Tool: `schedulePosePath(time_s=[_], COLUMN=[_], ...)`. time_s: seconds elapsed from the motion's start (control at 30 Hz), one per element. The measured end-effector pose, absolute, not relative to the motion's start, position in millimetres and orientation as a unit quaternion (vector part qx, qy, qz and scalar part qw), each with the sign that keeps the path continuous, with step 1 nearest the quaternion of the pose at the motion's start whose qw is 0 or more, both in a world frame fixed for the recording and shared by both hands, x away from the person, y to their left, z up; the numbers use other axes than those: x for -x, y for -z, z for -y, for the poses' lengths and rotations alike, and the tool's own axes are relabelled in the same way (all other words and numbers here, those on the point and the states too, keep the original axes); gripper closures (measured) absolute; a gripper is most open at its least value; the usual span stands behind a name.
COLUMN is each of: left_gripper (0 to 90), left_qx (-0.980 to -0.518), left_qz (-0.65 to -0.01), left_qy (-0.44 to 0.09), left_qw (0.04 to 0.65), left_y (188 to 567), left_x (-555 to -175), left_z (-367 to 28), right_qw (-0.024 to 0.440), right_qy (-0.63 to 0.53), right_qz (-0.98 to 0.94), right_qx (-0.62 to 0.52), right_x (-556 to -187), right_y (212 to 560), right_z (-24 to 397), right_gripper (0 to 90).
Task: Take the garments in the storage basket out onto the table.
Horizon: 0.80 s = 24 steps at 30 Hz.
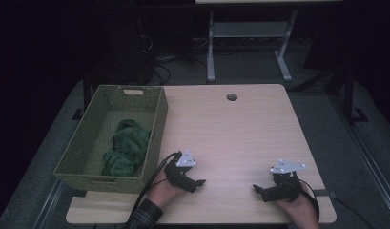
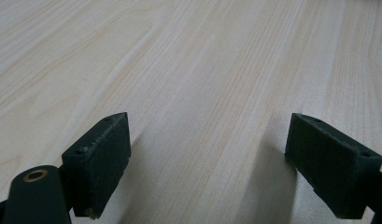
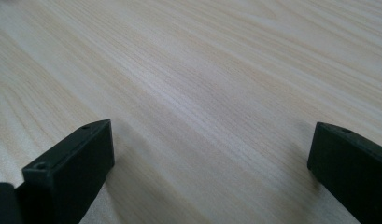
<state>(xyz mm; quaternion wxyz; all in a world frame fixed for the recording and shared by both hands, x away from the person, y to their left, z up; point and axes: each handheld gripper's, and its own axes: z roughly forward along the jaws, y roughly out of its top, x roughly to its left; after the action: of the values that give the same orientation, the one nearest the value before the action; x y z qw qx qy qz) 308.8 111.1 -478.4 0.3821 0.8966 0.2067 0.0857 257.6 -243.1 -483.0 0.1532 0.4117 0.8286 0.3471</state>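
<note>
Both my grippers rest low on the desk (image 1: 240, 129), nothing between their jaws. My left gripper (image 1: 198, 182) sits just beside the basket's (image 1: 157, 143) near right corner, jaws spread wide over bare wood. My right gripper (image 1: 257, 189) lies well apart from the basket, toward the desk's far side, also released. The green cloth (image 1: 127, 149) lies bunched inside the basket.

Green cloth (image 1: 126, 148), olive woven basket (image 1: 157, 129)

high view is dim, dark toward nine and three o'clock; the tabletop (image 1: 240, 124) is evenly lit, close views soft, jaw shadows faint.
</note>
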Motion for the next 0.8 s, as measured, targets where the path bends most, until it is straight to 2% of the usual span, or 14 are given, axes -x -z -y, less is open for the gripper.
schedulePosePath(time_s=[0.6, 0.8], left_gripper=[13.9, 14.0], left_qx=[-0.9, -0.894], left_qz=[-0.209, -0.214], left_qy=[-0.082, -0.075], left_qw=[0.373, 0.387], left_y=[468.8, 458.9], left_x=[-311.5, -312.5], left_z=[-110.0, -113.8], right_qw=[0.152, 0.151], right_qy=[-0.346, -0.345], right_qz=[-0.827, -0.827], right_qx=[-0.416, -0.417], right_x=[-257.9, -257.7], right_y=[482.8, 482.7], right_z=[243.2, 243.1], right_gripper=[0.2, 0.2])
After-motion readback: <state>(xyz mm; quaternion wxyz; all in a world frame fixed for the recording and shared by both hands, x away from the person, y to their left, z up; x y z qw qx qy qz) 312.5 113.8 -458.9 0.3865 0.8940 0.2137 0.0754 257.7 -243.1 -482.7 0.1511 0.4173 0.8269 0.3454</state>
